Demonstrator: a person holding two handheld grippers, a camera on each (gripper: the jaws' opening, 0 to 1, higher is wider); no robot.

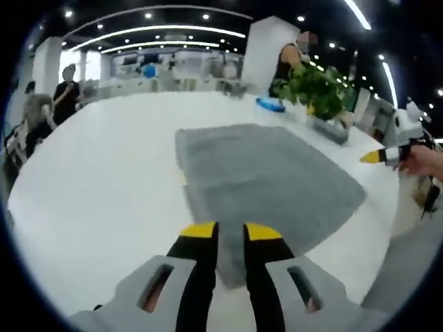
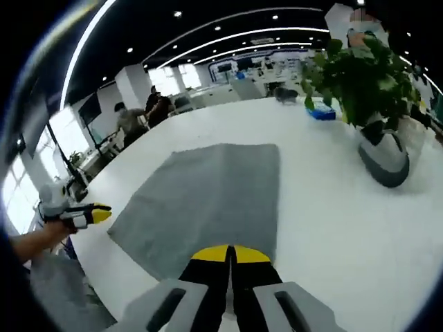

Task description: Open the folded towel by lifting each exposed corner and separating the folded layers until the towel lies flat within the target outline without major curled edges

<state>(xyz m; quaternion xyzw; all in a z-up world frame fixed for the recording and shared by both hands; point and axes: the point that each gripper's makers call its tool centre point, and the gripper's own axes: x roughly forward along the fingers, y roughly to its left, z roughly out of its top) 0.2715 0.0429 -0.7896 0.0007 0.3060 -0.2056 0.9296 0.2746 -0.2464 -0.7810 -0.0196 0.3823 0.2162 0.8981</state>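
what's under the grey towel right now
The towel lies on the white table, which shows all round it. A yellowish strip peeks out at one edge, possibly outline tape. Whatever else lies beneath is covered, as are any layers still folded under.

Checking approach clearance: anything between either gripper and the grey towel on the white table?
Nothing visible. The grey rectangular towel lies directly ahead of the left gripper and right gripper, with bare white table around it. The potted green plant sits off to the side.

Bright ceiling lights, soft fisheye blur
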